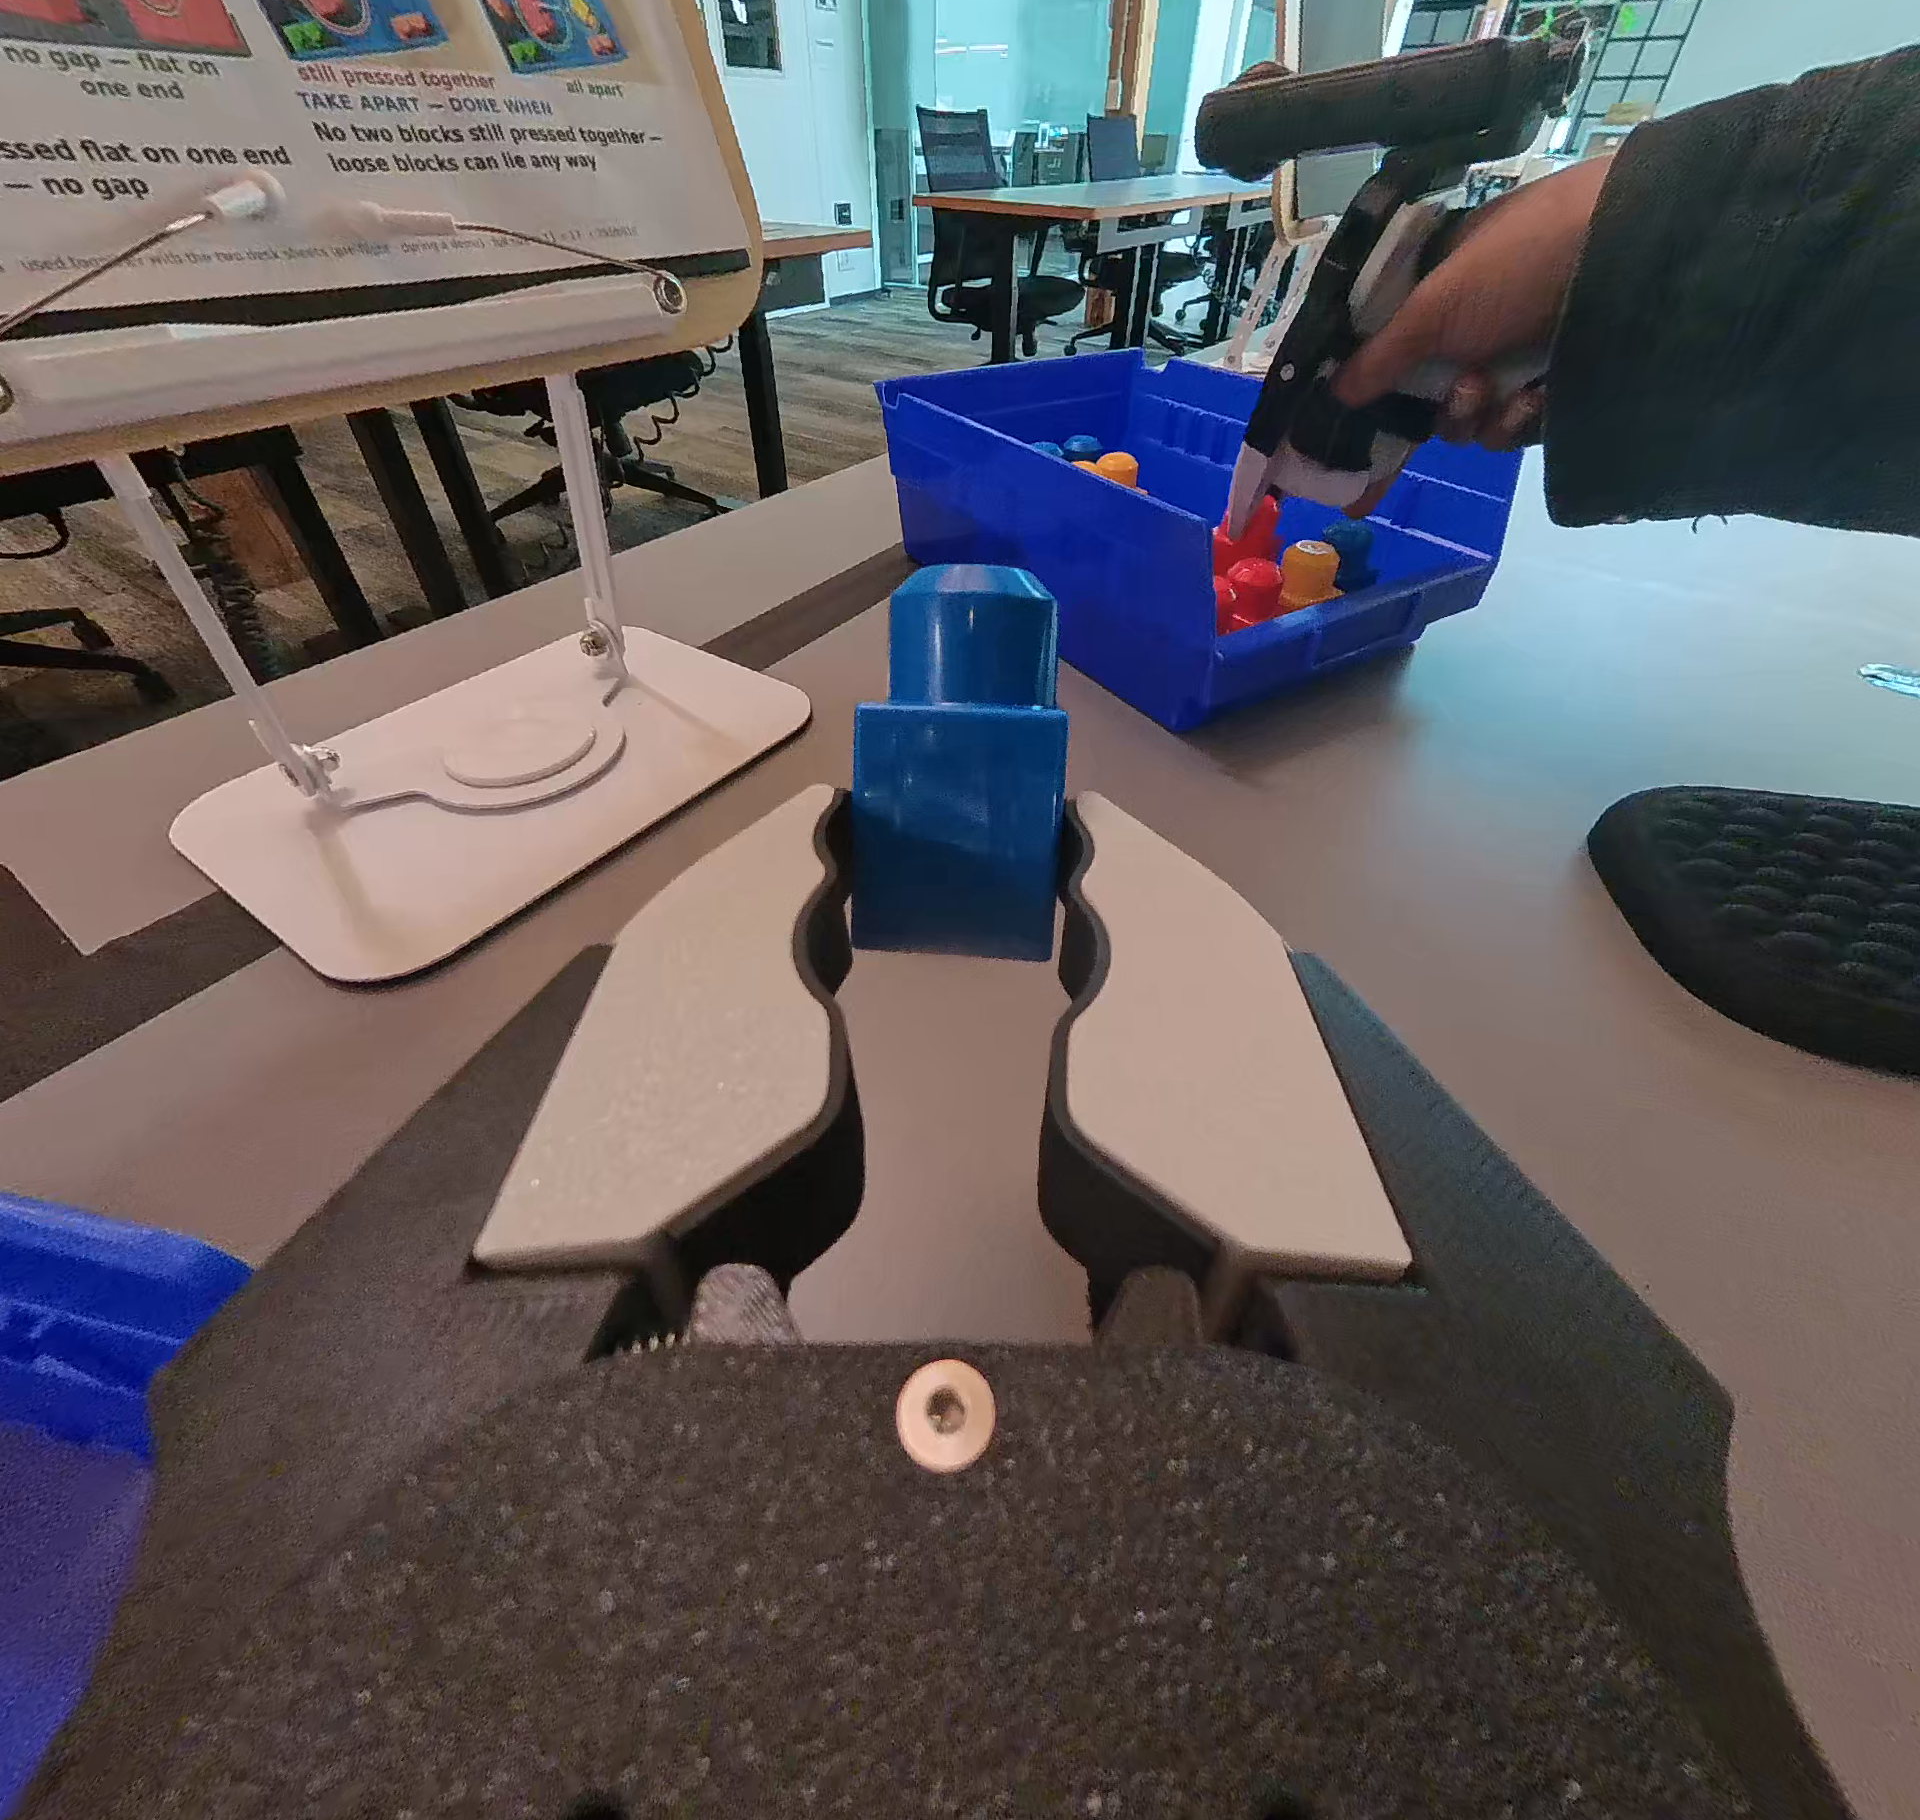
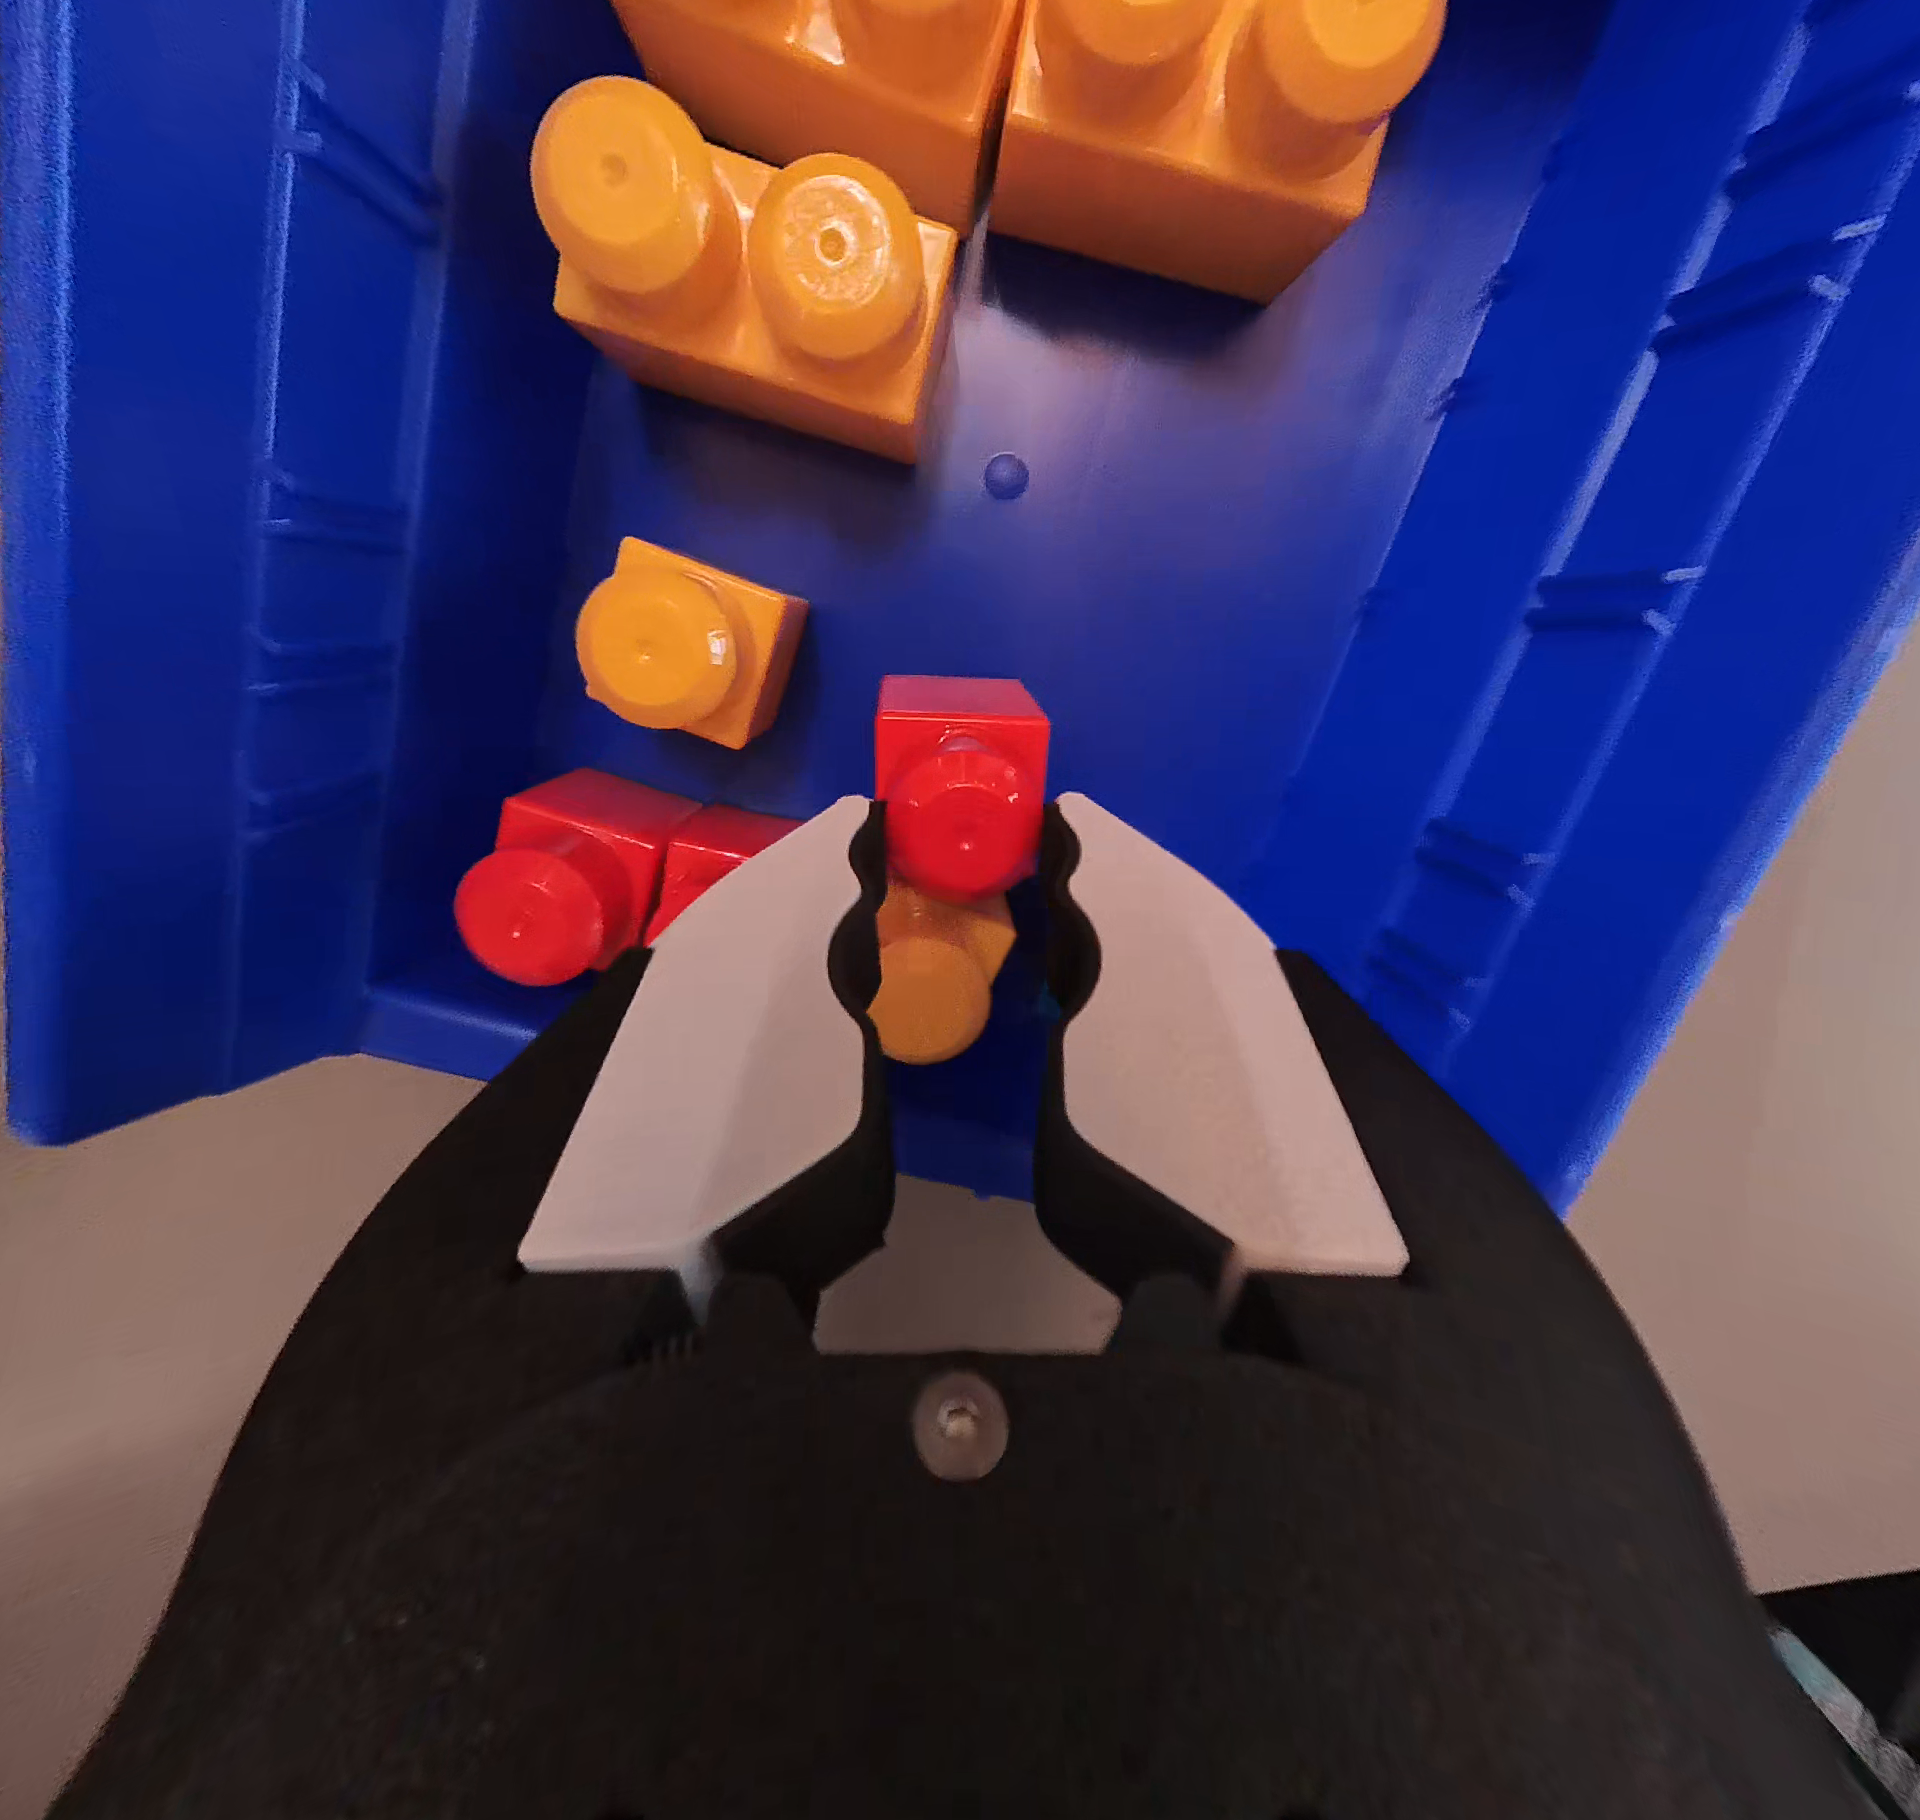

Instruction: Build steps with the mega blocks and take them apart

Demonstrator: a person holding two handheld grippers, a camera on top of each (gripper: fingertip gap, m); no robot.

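Barely begun: left gripper jaws clenched on a single-stud blue plastic mega block above the grey counter; right gripper jaws closing round a red one-stud block in the blue plastic bin. No steps joined yet.

Orange block half hidden behind red block; instruction sheet cropped.

I see glossy smooth orange plastic blocks lying in the shiny ribbed blue plastic bin; beside the bin, the grey tabletop looks matt.
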